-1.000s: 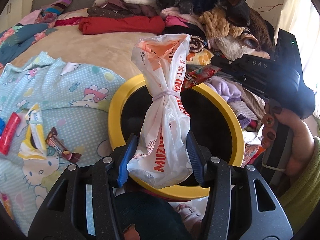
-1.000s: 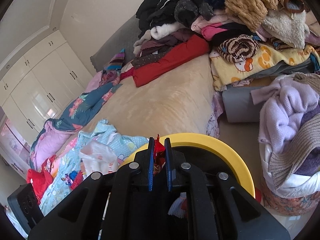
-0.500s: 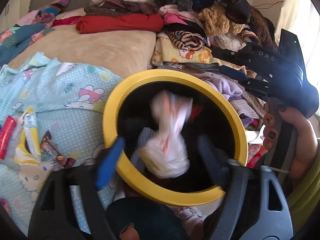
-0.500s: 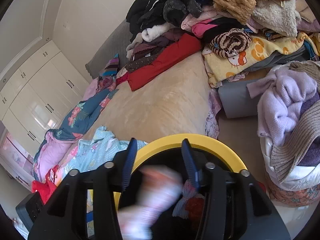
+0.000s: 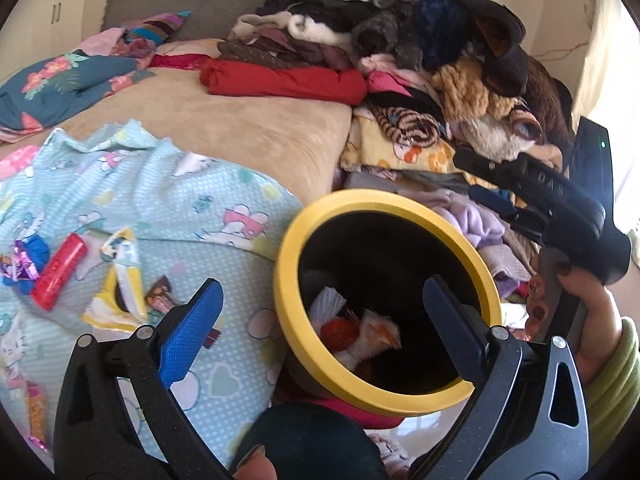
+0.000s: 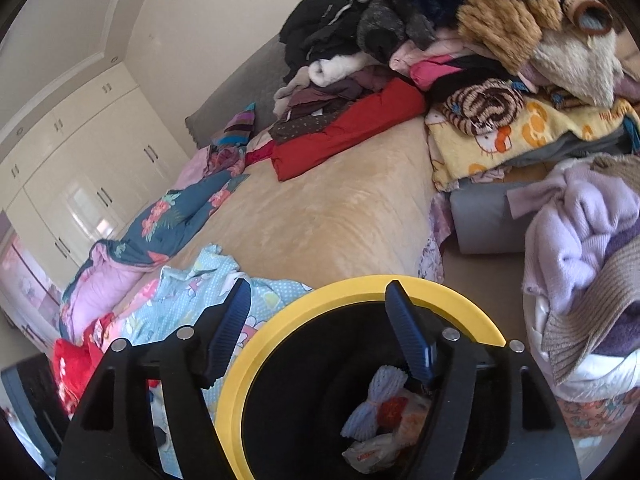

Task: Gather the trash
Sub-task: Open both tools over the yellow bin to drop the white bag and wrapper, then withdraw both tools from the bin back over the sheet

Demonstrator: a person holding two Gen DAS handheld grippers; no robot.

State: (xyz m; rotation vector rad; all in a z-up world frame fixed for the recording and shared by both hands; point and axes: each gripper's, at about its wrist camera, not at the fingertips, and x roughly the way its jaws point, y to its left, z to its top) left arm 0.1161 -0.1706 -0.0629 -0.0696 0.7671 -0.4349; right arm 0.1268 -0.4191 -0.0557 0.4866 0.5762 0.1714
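A black bin with a yellow rim [image 5: 289, 240] [image 6: 360, 285] stands against the bed. At its bottom lie a tied white plastic bag [image 5: 374, 339] [image 6: 374, 449] and a red wrapper [image 5: 339, 329] [image 6: 394, 407]. My left gripper [image 5: 320, 332] hangs over the bin's near-left rim, its jaws opening wide with nothing between them. My right gripper [image 6: 320, 320] [image 5: 472, 176] is above the bin's far side, its jaws also opening and empty. On the light blue sheet [image 5: 168, 200] lie a red wrapper [image 5: 60, 272], a yellow-white wrapper [image 5: 120, 280] and a brown candy wrapper [image 5: 164, 300].
A heap of clothes and plush things [image 5: 420, 48] [image 6: 480, 40] fills the far end of the beige bed [image 6: 328, 208]. A lavender sweater pile [image 6: 588, 224] sits right of the bin. Purple foil scraps [image 5: 20, 264] lie at the sheet's left edge. White wardrobes [image 6: 80, 168] line the wall.
The left gripper let go of the white bag, which fell into the bin. The right gripper released its red wrapper into the bin too. Both jaws spread apart, and the left view shifted left.
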